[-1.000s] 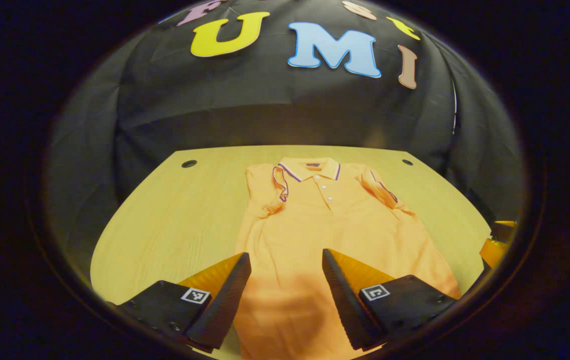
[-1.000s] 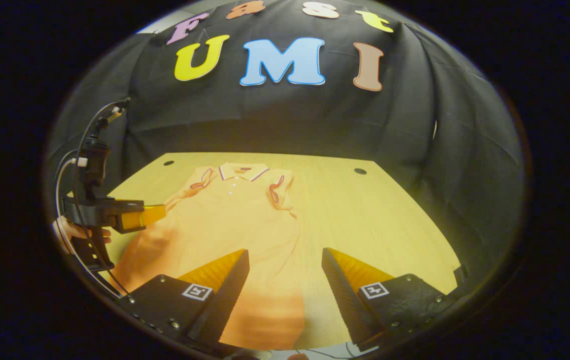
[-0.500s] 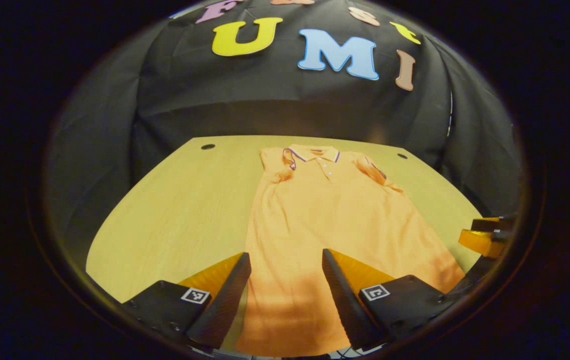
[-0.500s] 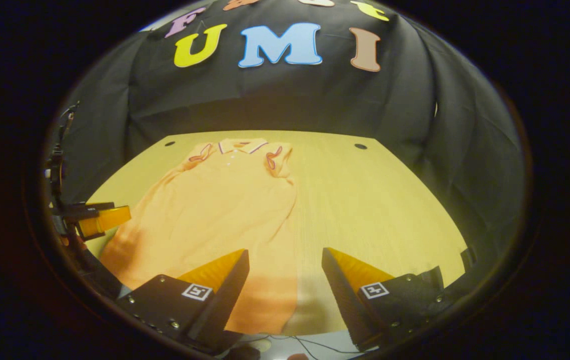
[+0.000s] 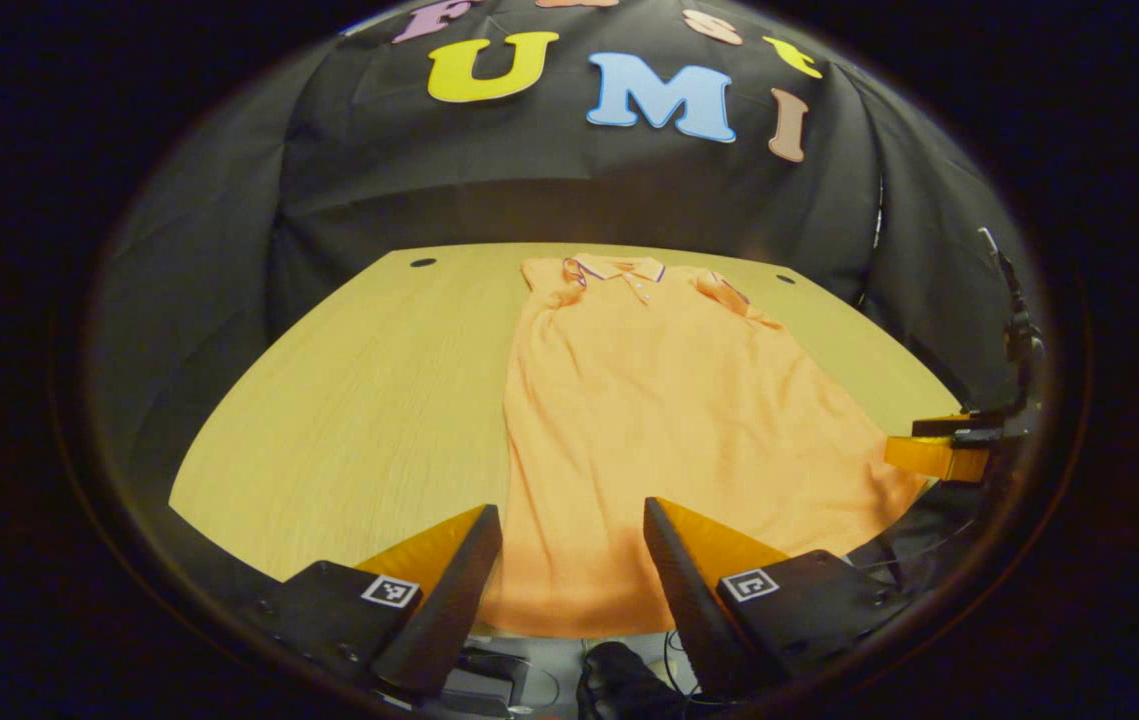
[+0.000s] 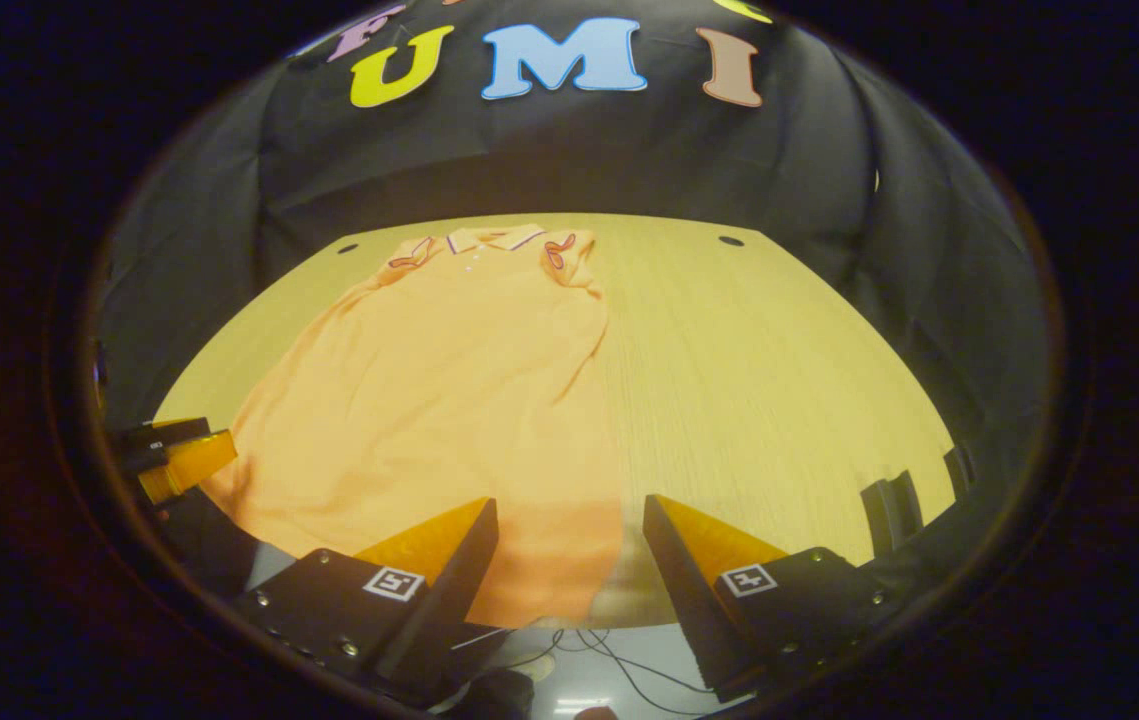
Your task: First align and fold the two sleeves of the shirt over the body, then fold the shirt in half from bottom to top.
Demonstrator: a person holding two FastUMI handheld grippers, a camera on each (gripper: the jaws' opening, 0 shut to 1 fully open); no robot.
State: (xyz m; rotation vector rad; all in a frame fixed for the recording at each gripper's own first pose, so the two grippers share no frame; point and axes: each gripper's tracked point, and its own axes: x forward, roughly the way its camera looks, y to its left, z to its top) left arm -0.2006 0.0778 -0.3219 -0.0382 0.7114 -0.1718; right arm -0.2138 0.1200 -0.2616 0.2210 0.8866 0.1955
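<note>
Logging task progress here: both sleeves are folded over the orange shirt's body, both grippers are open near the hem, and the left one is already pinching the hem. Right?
Not quite. The sleeves lie folded over the shirt and both grippers are open, but the left gripper pinches nothing: in the left gripper view its fingers stand apart above the hem with no cloth clamped between them. The right gripper is likewise empty.

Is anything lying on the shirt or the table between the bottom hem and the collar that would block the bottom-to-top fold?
Nothing visible does. The shirt lies flat on the table, sleeves already folded in, with bare fabric from hem to collar. The left claw and right claw are both open near the hem.
</note>
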